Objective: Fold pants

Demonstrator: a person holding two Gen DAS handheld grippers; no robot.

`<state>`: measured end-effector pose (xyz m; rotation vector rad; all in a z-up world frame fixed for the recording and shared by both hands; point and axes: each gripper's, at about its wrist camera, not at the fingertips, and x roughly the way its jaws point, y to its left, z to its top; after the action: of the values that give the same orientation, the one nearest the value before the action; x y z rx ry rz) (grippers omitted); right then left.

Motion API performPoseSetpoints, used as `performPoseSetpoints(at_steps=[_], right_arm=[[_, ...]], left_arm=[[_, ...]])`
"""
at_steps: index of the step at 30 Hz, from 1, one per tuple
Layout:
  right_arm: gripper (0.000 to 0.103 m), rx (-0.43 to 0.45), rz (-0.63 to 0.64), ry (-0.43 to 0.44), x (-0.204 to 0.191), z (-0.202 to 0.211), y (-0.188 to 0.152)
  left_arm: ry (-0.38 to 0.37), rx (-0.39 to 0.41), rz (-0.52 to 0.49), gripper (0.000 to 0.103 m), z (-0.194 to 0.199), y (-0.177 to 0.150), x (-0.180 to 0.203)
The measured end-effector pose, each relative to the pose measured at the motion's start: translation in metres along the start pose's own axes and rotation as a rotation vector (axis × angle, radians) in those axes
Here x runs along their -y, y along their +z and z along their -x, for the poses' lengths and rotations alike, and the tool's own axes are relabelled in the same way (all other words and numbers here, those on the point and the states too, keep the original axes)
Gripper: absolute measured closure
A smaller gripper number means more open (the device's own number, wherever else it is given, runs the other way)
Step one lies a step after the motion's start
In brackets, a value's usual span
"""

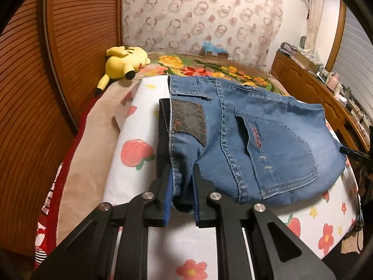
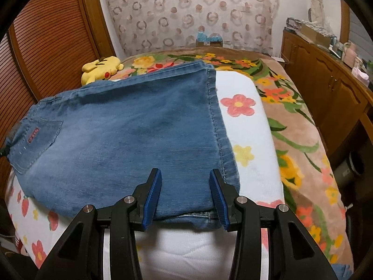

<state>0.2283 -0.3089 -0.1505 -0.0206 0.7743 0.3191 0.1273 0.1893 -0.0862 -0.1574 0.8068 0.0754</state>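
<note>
Left wrist view, nearest first: the left claw [image 1: 181, 175] had its two black fingers with blue pads pinched on the waistband corner of a pair of blue jeans [image 1: 251, 140], the denim bunched between the pads with only a narrow gap left. Beyond the claw, the jeans lay folded on a white cloth printed with flowers and strawberries [image 1: 135, 154], back pocket and a dark leather patch facing up. That cloth covered a bed [image 1: 93, 126] with a beige blanket. Farther off, a yellow plush toy [image 1: 123, 61] lay on its side near a slatted wooden door [image 1: 46, 70], and a patterned curtain [image 1: 198, 16] hung behind the bed.

Right wrist view, nearest first: the right claw [image 2: 185, 194] stood about half open, one finger on each side of the near edge of the jeans [image 2: 130, 135]. Whether its pads pressed the denim I could not tell. The stitched hem ran along the right edge of the fabric, over the white floral cloth [image 2: 242, 126]. A flowered blanket [image 2: 298, 140] spread to the right, with a wooden cabinet [image 2: 326, 88] well beyond.
</note>
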Motion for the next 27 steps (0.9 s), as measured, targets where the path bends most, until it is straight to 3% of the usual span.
performPoseSetpoints(at_steps=[3, 5, 9, 11, 12, 27], right_arm=[[0.058, 0.006, -0.006, -0.001, -0.003, 0.004, -0.003], [0.058, 0.007, -0.004, -0.003, -0.004, 0.006, -0.005], [0.058, 0.017, -0.008, -0.001, -0.006, 0.01, -0.006], [0.058, 0.021, -0.009, 0.005, -0.002, 0.012, -0.004], [0.058, 0.023, -0.009, 0.007, -0.001, 0.014, -0.005], [0.052, 0.024, -0.024, 0.002, 0.008, 0.015, -0.004]], left_arm=[[0.011, 0.019, 0.002, 0.074, 0.004, 0.004, 0.003], [0.009, 0.04, -0.001, 0.059, 0.009, 0.006, 0.005], [0.01, 0.069, -0.029, 0.048, 0.013, 0.015, 0.013], [-0.008, 0.086, -0.026, 0.03, 0.015, 0.018, 0.017], [-0.028, 0.091, -0.024, 0.027, 0.014, 0.021, 0.02], [-0.102, 0.05, -0.132, 0.025, -0.032, 0.036, 0.088]])
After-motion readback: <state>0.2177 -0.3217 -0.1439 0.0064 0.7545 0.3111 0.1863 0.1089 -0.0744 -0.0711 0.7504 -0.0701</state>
